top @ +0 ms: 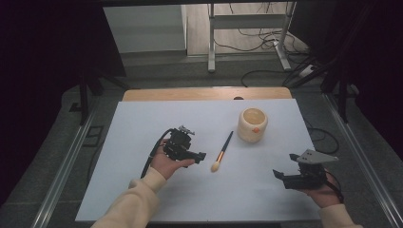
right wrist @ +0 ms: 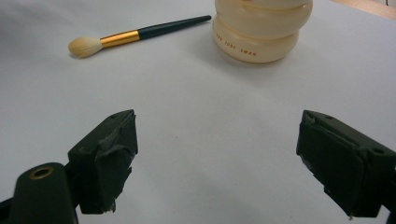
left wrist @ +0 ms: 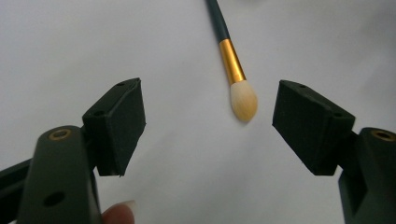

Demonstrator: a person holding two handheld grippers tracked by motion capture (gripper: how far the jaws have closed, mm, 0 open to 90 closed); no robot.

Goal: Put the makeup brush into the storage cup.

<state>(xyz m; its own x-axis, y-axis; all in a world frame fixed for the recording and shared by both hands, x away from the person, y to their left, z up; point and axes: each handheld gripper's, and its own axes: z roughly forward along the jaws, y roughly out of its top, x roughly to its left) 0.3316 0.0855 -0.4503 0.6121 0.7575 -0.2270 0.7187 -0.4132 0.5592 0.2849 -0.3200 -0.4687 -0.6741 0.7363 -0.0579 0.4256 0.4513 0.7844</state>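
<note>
A makeup brush (top: 221, 153) with a dark handle, gold ferrule and pale bristles lies flat on the white sheet (top: 142, 123). A cream ribbed cup (top: 252, 124) stands upright just beyond its handle end. My left gripper (top: 203, 156) is open a short way left of the bristles; in the left gripper view the brush (left wrist: 236, 79) lies ahead of the spread jaws (left wrist: 210, 126), nearer the right one. My right gripper (top: 277, 175) is open near the front right, empty. In the right gripper view the brush (right wrist: 126, 36) and cup (right wrist: 262, 32) lie well beyond it (right wrist: 217, 161).
The white sheet covers a wooden table whose far edge (top: 204, 93) shows. Metal rails (top: 71, 156) run along both sides. Cables (top: 266, 42) and a metal stand's legs lie on the floor behind the table.
</note>
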